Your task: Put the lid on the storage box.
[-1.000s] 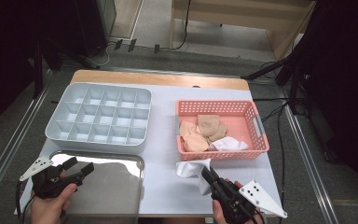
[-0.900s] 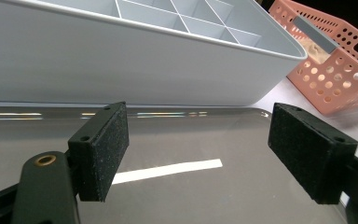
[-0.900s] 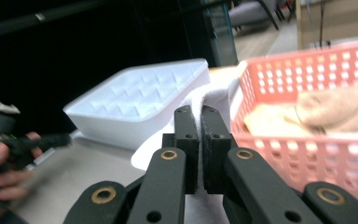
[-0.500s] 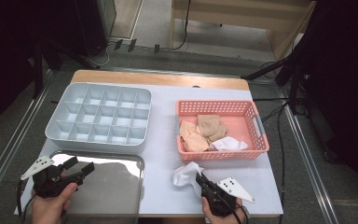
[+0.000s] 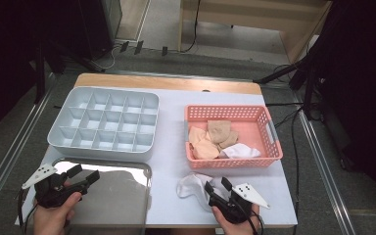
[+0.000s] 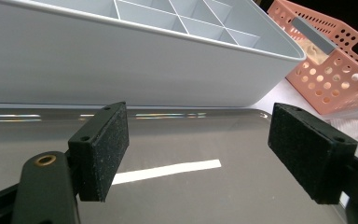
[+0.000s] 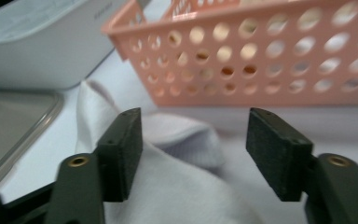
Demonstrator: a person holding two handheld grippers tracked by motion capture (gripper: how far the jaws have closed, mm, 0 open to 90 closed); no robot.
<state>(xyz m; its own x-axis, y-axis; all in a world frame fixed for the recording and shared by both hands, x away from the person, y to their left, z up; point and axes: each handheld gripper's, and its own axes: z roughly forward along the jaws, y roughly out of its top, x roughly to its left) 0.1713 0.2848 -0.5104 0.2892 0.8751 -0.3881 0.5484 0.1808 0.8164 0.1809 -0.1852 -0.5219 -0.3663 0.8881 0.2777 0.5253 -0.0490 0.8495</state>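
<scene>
The divided organiser [image 5: 105, 125] sits at the table's [image 5: 171, 142] far left, with the metal tray [image 5: 112, 188] just in front of it at the near edge. The basket [image 5: 232, 113] stands to the right, well apart from the organiser, holding folded socks [image 5: 210, 139] in its left half. A loose sock [image 5: 191, 186] lies on the table just before the basket, right of the tray, under the right gripper's [image 5: 218, 187] parted jaws, while the left gripper [image 5: 84, 174] hovers over the tray's left part.

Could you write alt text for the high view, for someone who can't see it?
A person's right gripper, jaws just opened, rests beside a white sock on a table, in front of a pink basket of socks. The left gripper hovers open over a shiny metal tray, near a grey compartment box.
</scene>
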